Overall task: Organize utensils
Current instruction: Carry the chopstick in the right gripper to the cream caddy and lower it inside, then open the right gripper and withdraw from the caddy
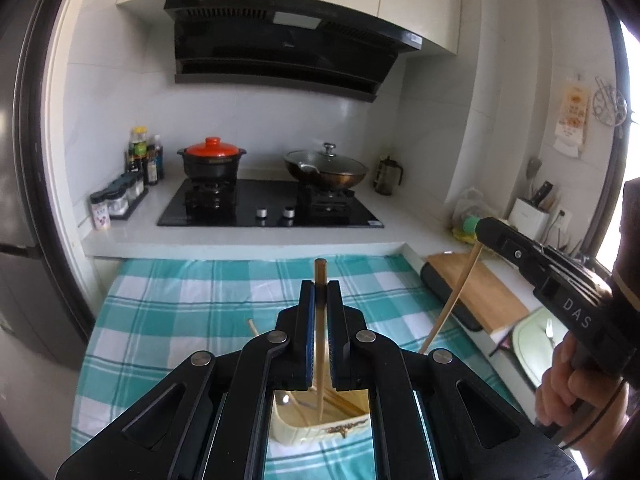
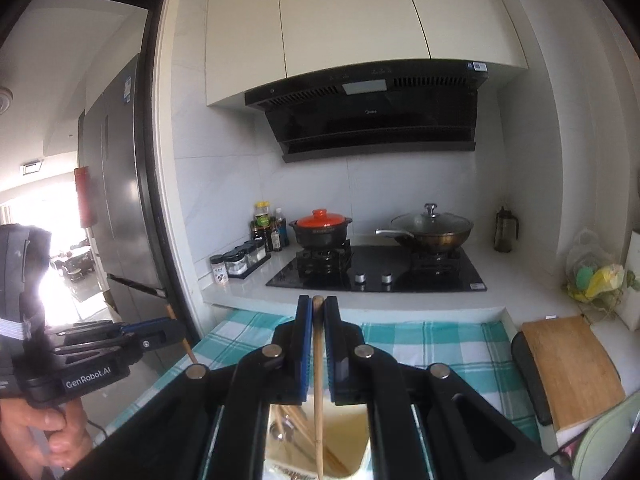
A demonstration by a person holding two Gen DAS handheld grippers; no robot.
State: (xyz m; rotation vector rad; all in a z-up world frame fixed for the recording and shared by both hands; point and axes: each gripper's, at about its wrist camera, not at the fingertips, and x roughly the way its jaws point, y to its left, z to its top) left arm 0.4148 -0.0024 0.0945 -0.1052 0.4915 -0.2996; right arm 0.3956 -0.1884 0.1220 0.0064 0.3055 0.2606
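My left gripper [image 1: 320,286] is shut on a wooden chopstick [image 1: 320,344] that runs down into a cream rectangular holder [image 1: 304,424] below it. The holder has several chopsticks and a spoon inside. My right gripper [image 2: 318,304] is shut on another wooden chopstick [image 2: 318,392] that points down into the same cream holder [image 2: 352,436]. The right gripper also shows in the left wrist view [image 1: 486,232], at the right with its chopstick [image 1: 452,304] slanting down. The left gripper shows in the right wrist view [image 2: 176,330] at the left. One loose chopstick [image 1: 253,327] lies on the cloth.
A teal checked cloth [image 1: 180,312] covers the table. Behind it is a white counter with a black hob [image 1: 272,208], a red-lidded pot [image 1: 212,158], a lidded wok [image 1: 326,168] and spice jars [image 1: 116,200]. A wooden cutting board [image 1: 476,292] lies at the right.
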